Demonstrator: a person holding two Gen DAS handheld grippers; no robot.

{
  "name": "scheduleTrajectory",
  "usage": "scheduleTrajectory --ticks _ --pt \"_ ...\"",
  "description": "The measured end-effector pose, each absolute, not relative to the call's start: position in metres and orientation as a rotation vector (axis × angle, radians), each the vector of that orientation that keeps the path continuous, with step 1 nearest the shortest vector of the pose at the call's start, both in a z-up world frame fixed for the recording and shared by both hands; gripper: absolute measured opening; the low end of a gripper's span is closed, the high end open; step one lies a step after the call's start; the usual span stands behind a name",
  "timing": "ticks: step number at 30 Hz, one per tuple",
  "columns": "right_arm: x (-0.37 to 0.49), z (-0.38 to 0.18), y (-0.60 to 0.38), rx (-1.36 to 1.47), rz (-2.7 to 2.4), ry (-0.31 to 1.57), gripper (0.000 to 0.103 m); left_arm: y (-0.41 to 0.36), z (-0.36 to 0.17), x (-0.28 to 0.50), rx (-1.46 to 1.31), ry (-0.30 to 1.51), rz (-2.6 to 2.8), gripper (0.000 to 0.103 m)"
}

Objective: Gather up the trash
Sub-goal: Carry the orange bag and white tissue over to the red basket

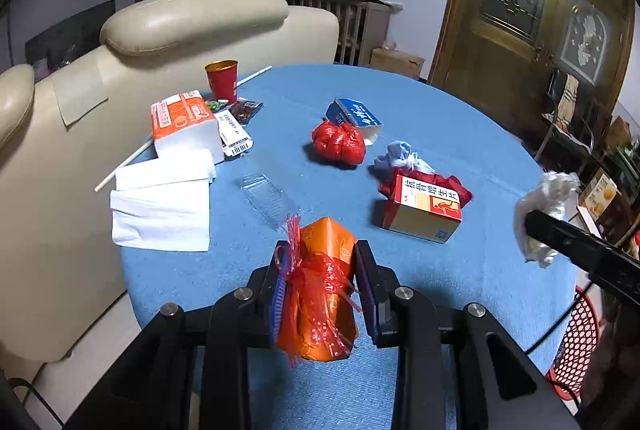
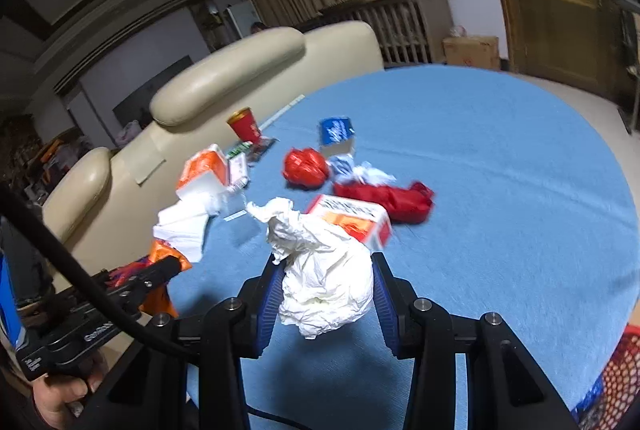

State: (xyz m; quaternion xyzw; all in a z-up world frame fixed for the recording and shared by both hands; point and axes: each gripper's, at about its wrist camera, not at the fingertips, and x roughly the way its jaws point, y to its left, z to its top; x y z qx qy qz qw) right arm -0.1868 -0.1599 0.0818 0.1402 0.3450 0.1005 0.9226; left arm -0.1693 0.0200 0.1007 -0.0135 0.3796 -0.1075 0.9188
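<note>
I am gripping two pieces of trash, one in each tool. My left tool (image 1: 320, 282) is clamped on one orange wrapper (image 1: 320, 294) tangled with red plastic netting; its long axis is running straight ahead along the fingers, its far end pointing toward the medicine box (image 1: 426, 210). My right tool (image 2: 326, 294) is squeezing one crumpled white tissue wad (image 2: 320, 270), a rough ball with a twisted tail pointing up and left, hanging above the blue surface (image 2: 500, 190).

Taking the medicine box as landmark, I am counting on the surface: one red crumpled bag (image 1: 432, 182) lying just behind it and touching it, one pale cloth scrap (image 1: 396, 154) beyond that, one red plastic ball (image 1: 339, 142) farther back left, one blue carton (image 1: 354, 116) tipped over behind the ball, one clear plastic tray (image 1: 266, 194) to the left, one tissue pack (image 1: 186, 128) with loose white sheets (image 1: 160, 206) far left, and one red cup (image 1: 222, 80) standing upright at the far left rear.
</note>
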Motion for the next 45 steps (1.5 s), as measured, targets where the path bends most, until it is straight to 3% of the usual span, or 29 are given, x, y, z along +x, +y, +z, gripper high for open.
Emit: scheduleTrajectory --ticks 11,37,45 --pt "-0.207 0.068 -0.194 0.338 0.101 0.736 0.045 -0.015 0.084 -0.168 0.013 0.816 -0.314 0.034" --pt "-0.138 0.057 -0.132 0.188 0.051 0.894 0.045 0.038 0.056 -0.110 -0.105 0.842 -0.351 0.034" --pt "-0.152 0.049 -0.131 0.220 -0.065 0.930 0.045 0.030 0.049 -0.105 -0.076 0.882 -0.457 0.033"
